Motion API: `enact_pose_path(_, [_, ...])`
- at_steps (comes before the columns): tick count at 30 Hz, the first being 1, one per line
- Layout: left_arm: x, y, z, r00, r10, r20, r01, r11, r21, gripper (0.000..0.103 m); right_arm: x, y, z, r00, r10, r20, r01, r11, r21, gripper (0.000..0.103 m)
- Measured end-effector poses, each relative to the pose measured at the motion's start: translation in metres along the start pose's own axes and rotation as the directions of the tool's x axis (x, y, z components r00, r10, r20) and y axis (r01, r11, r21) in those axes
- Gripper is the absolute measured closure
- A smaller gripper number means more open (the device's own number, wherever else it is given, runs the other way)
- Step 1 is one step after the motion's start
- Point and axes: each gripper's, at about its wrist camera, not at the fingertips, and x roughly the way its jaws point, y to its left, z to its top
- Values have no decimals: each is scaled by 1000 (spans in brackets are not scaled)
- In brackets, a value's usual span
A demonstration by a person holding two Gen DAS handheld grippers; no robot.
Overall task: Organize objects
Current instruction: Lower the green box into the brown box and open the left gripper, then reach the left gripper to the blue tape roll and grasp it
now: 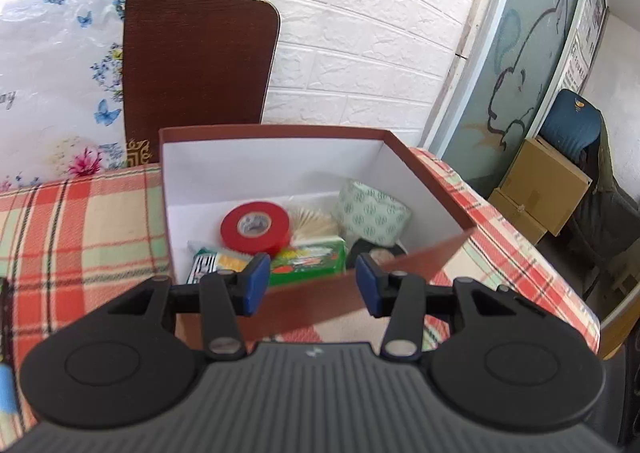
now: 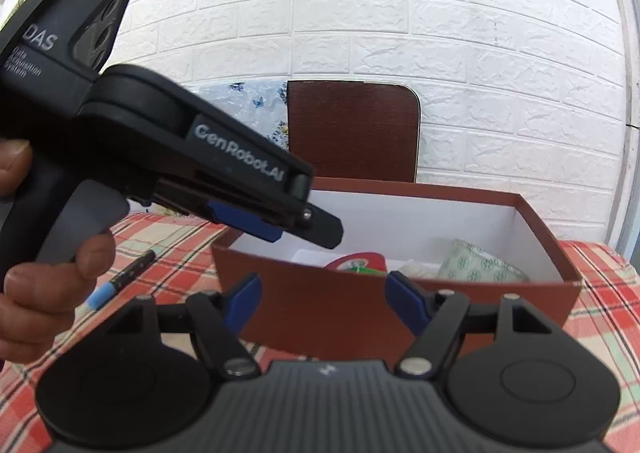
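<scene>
Nearest in each wrist view is the claw itself. The left claw [image 1: 311, 282] hangs just short of the brown box [image 1: 432, 189], its blue pads apart at a middling gap with nothing between them; only the box's near wall shows through the gap. The right claw [image 2: 323, 303] stands wider and is likewise empty, also just before that near wall. Both tilt down toward the box, which probably suits looking in over the rim without touching it.

Beside the box, to its left in the right wrist view, a pen with a pale blue end [image 2: 120, 280] lies on the checked cloth of the worktop [image 2: 600, 305], outside the box. It may be the one thing left to sort. The hand [image 2: 48, 253] that grips the left claw's handle blocks much of that side.

Inside the box sit a red tape roll [image 1: 255, 228], a green packet [image 1: 310, 261], a striped wrapper [image 1: 208, 263] at the near left, a printed pale green roll [image 1: 372, 215] toward the far right, and a dark round thing [image 1: 370, 249] partly hidden by the near wall. A fanned pale item behind the tape is hard to name.

Beyond the box a dark brown board [image 1: 196, 57] leans on the white brick wall.
</scene>
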Motion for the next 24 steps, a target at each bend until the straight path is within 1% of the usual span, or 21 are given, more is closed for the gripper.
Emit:
enact_pose_path(2, [-10, 0, -11, 1000, 24, -11, -23, 1000, 10, 52, -11, 7, -8, 1000, 19, -11, -19, 1000, 17, 32])
enact_pose_path(5, [-21, 5, -27, 997, 58, -50, -59, 998, -4, 52, -21, 18, -23, 997, 54, -53, -52, 998, 42, 32])
enact_pose_path(10, [-39, 23, -53, 989, 108, -98, -112, 993, -35, 52, -26, 37, -47, 984, 113, -135, -101, 990, 96, 33])
enact_pose_path(14, [-52, 42, -70, 982, 143, -122, -152, 986, -68, 53, -24, 57, -62, 973, 133, -190, -121, 990, 70, 34])
enact_pose_path(16, [-58, 49, -77, 978, 164, -126, -174, 982, -75, 53, -35, 68, -72, 968, 143, -206, -134, 989, 55, 34])
enact_pose_path(19, [-66, 60, -87, 974, 183, -130, -196, 976, -95, 53, -28, 78, -74, 962, 154, -225, -151, 988, 32, 34])
enact_pose_path(21, [-71, 68, -93, 971, 196, -133, -211, 971, -108, 53, -32, 87, -75, 959, 158, -235, -159, 987, 16, 34])
enact_pose_path(24, [-78, 80, -104, 967, 212, -141, -230, 965, -126, 52, -28, 96, -71, 954, 166, -249, -171, 985, 2, 34])
